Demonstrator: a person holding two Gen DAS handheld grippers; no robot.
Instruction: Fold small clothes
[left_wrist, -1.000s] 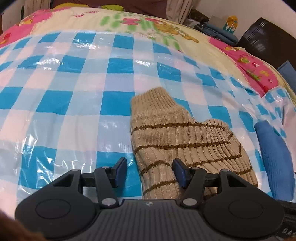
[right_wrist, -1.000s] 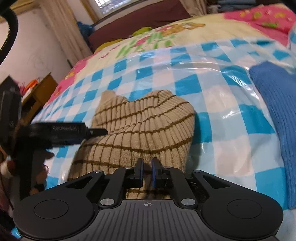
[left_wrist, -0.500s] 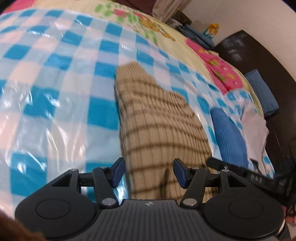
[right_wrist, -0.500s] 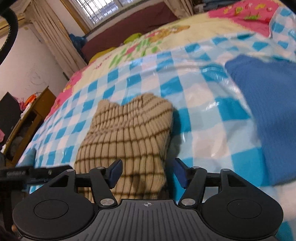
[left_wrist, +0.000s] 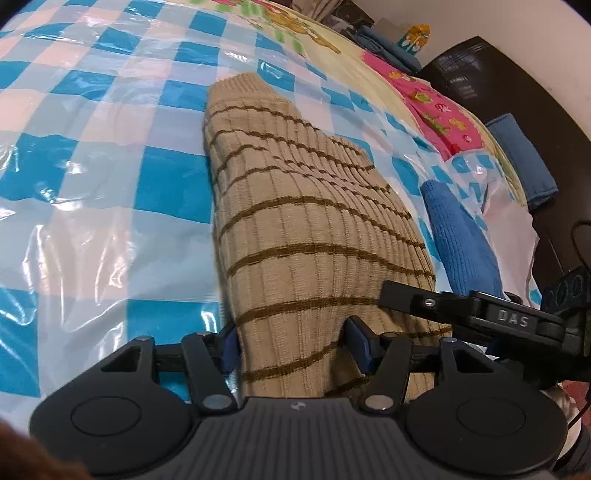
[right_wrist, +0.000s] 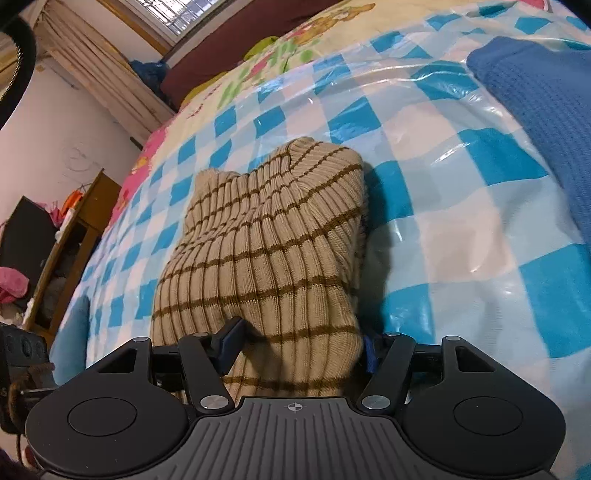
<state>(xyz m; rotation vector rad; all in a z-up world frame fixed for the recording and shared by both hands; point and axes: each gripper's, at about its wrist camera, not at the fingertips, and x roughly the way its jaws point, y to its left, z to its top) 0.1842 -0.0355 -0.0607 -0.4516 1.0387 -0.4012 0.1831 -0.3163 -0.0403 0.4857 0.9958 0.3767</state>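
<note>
sweater's (left_wrist: 317, 236) near hem hidden behind the gripper body.

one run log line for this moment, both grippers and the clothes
left gripper: closing astride striped sweater hem | right gripper: closing, sweater between | blue knit: aside, untouched

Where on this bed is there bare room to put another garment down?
The widest bare stretch is the checked sheet to the picture's left of the striped sweater. A narrower strip lies between the sweater and the blue knit. It is crowded at the sweater's near edge, where both grippers sit.
</note>
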